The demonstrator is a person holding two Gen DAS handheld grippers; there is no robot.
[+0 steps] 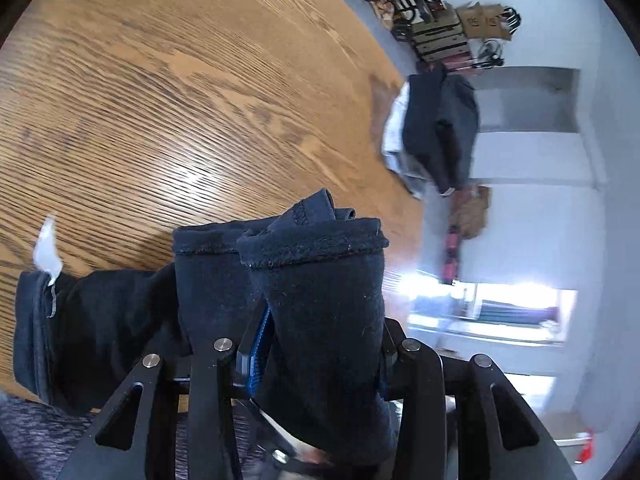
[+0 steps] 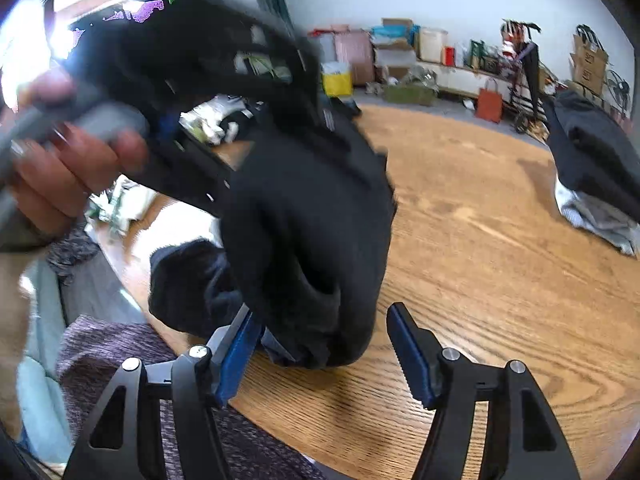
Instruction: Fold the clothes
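Dark garment [image 1: 320,300] clamped in left tool [image 1: 320,344], right tool [image 2: 324,344] agape, above oak table [image 1: 180,100]; cluttered room.

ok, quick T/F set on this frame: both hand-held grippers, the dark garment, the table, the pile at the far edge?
1. The left hand-held gripper is clamped on the dark garment. True.
2. The right hand-held gripper is shut on the garment. False: its jaws stand apart, only one pad next to the cloth.
3. The wooden table is round-edged with visible grain. True.
4. The clothes pile at the far edge is all white. False: dark garment on top, light ones underneath.
5. A white tag shows on the garment. True.
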